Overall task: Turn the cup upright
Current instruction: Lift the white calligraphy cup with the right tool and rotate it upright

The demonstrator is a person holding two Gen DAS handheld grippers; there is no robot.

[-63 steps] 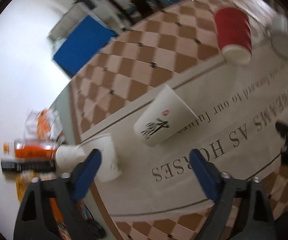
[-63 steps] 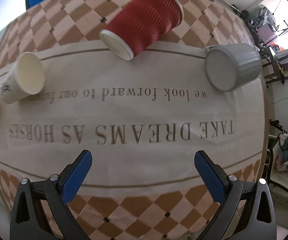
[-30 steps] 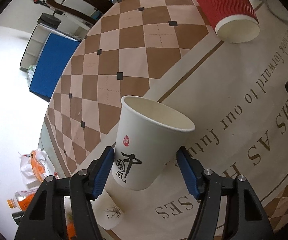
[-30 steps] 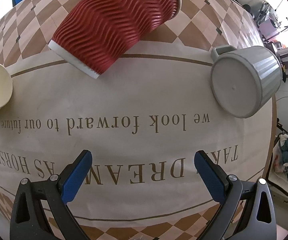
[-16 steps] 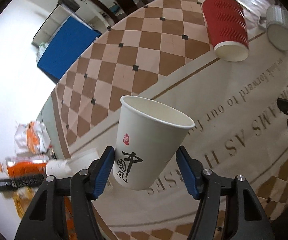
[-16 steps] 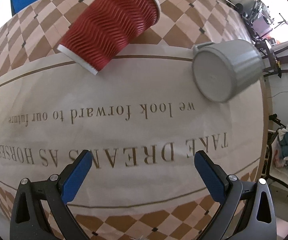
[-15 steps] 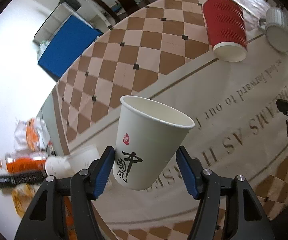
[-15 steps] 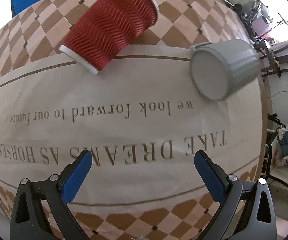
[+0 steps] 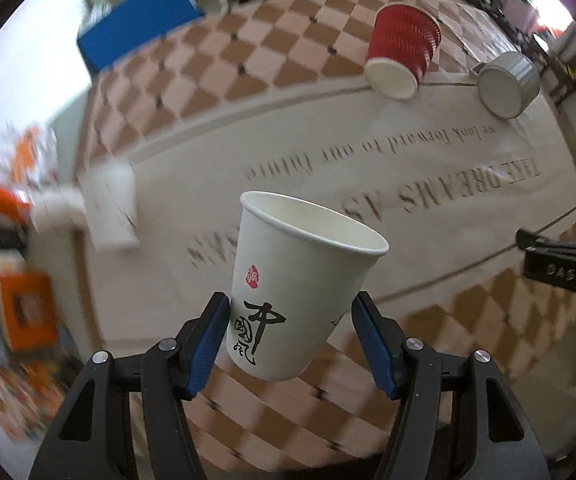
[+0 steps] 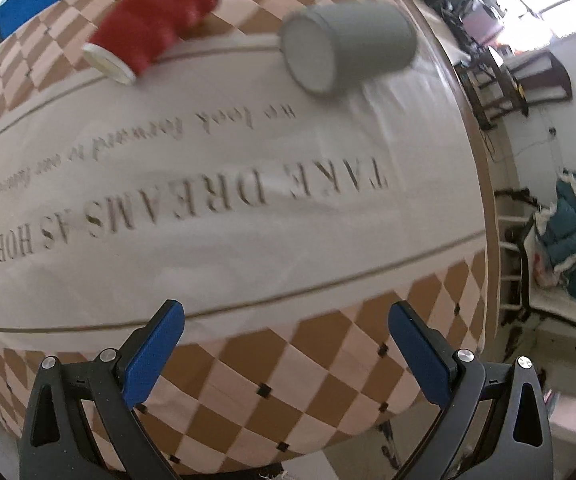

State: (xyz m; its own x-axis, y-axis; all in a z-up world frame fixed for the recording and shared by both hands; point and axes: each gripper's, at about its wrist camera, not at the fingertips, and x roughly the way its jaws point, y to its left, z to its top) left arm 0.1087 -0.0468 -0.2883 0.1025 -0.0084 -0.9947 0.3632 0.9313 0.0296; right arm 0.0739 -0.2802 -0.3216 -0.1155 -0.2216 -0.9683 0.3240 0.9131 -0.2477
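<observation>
My left gripper (image 9: 293,342) is shut on a white paper cup (image 9: 299,288) with black calligraphy and a red seal. The cup is held mouth up, slightly tilted, in the air above the near part of the table. A red ribbed cup (image 9: 401,52) lies on its side at the far side, also in the right wrist view (image 10: 154,26). A grey mug (image 9: 507,84) lies on its side beside it, also in the right wrist view (image 10: 347,46). My right gripper (image 10: 286,348) is open and empty above the near table edge.
The table has a checkered cloth with a white lettered runner (image 10: 248,240). Another white paper cup (image 9: 112,204) lies at the left table edge, with orange packages (image 9: 20,308) beyond. A blue box (image 9: 140,36) and chairs (image 10: 515,76) stand around the table.
My left gripper has pulled back and swung right with the white cup in it. My right gripper has pulled back toward the near table edge and stays open.
</observation>
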